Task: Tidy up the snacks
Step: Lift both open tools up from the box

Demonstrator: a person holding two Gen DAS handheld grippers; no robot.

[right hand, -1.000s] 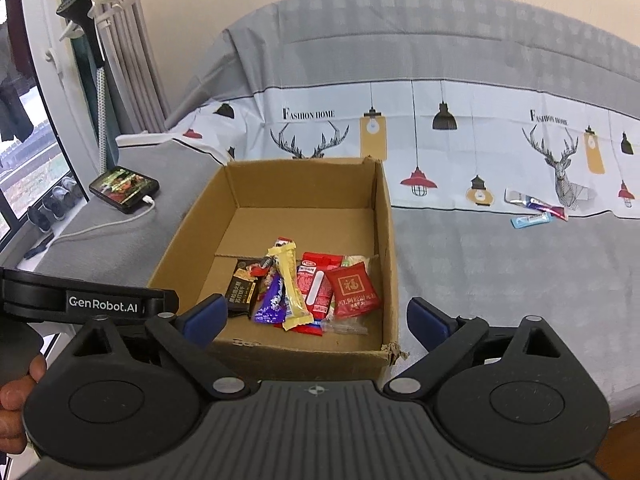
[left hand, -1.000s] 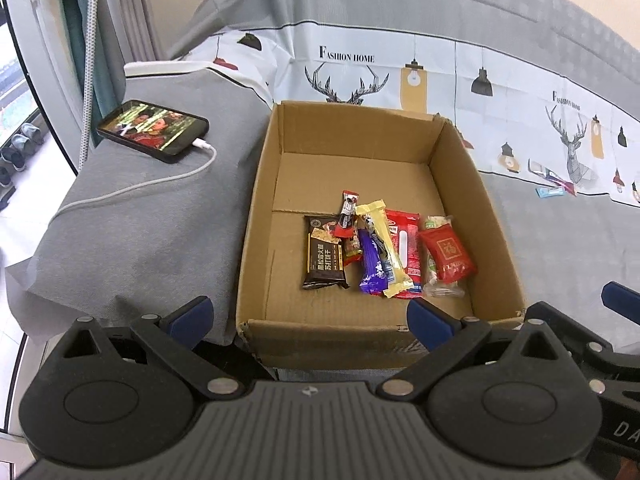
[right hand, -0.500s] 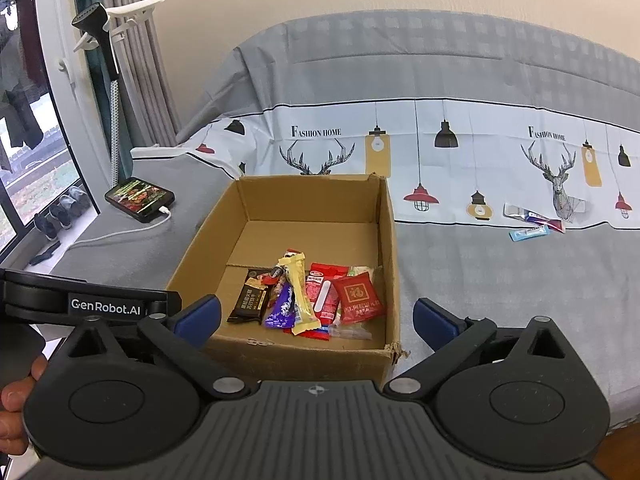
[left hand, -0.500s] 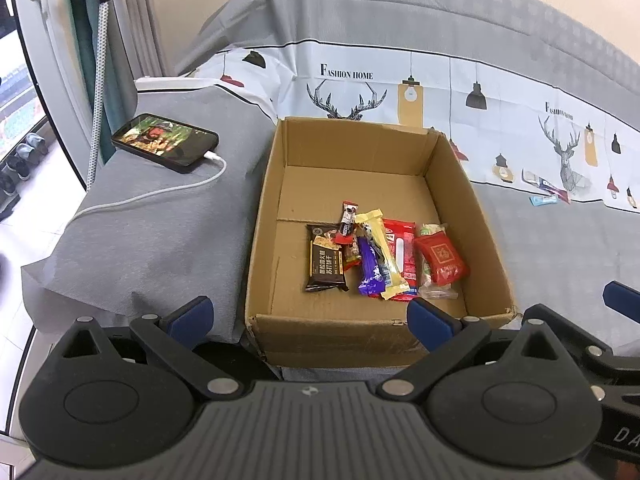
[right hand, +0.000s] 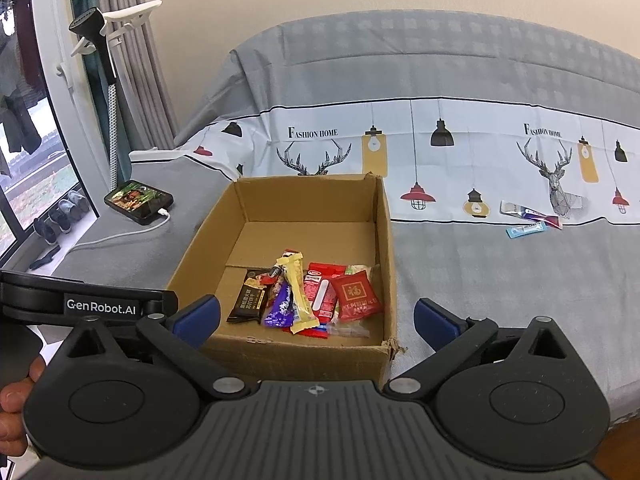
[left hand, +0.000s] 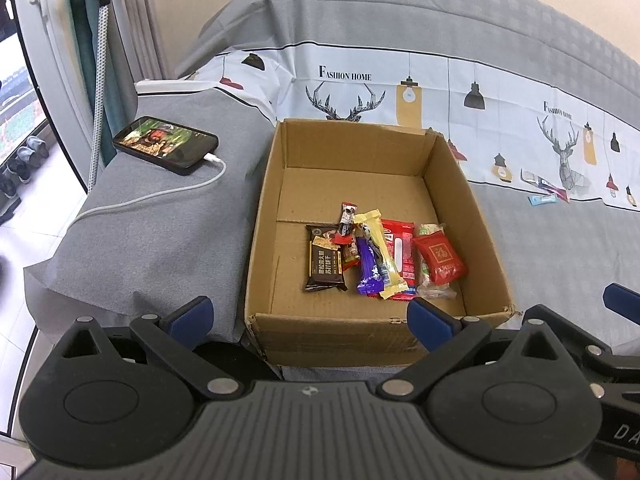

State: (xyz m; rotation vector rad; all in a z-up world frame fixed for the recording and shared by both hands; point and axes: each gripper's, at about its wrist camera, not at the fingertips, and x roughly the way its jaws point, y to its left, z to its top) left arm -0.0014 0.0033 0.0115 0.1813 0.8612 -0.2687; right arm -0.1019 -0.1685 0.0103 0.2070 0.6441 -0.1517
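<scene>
We hold our left gripper (left hand: 310, 314) and right gripper (right hand: 316, 316) spread apart before the box's (right hand: 280, 354) near edge; snacks (right hand: 308, 300) lie inside, two wrappers (right hand: 530, 218) well apart on the bedspread (right hand: 500, 300).

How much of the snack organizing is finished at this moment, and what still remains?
Mostly done: a pile of snacks lies in the cardboard box. Nothing is in hand; the left hand-held gripper and right hand-held gripper are open. Left: two snack bars on the bedspread.
</scene>
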